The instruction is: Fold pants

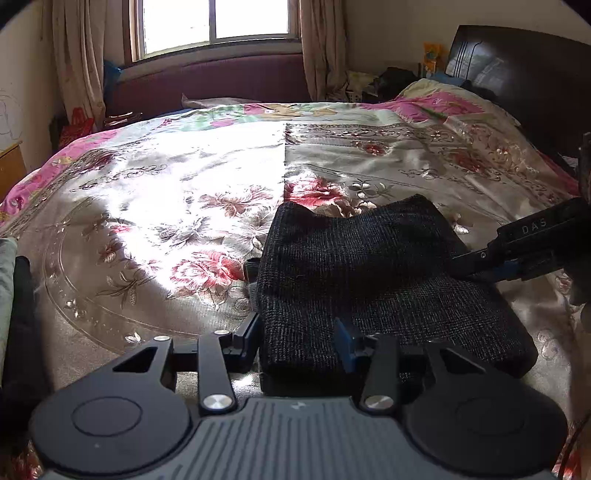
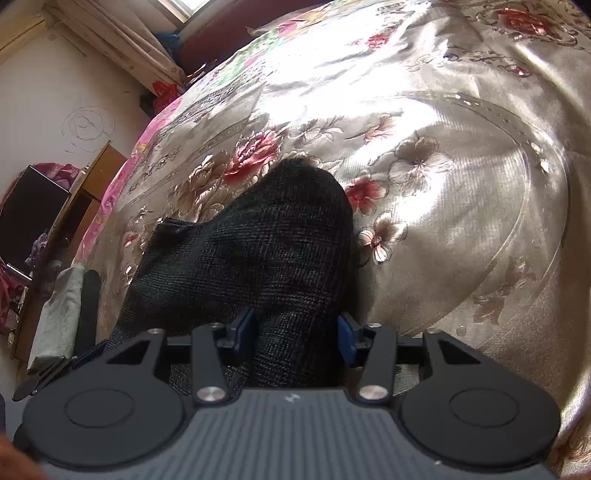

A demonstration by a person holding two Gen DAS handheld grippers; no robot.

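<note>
room: bedroom | window (image 1: 214, 22) at 12 o'clock, bright daylight | curtains (image 1: 79, 62) both sides | bed (image 1: 155, 206) with shiny floral cover, sunlit | dark headboard (image 1: 524, 77) at 2 o'clock | pale wall (image 2: 55, 92) with pencil scribbles | wooden cabinet (image 2: 92, 177) at 9 o'clock

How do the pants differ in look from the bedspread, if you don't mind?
The pants are dark, matte and coarse-woven; the bedspread is pale, glossy and floral. The pants are folded into a thick bundle; the bedspread lies spread out beneath them. Both are fabric.
</note>
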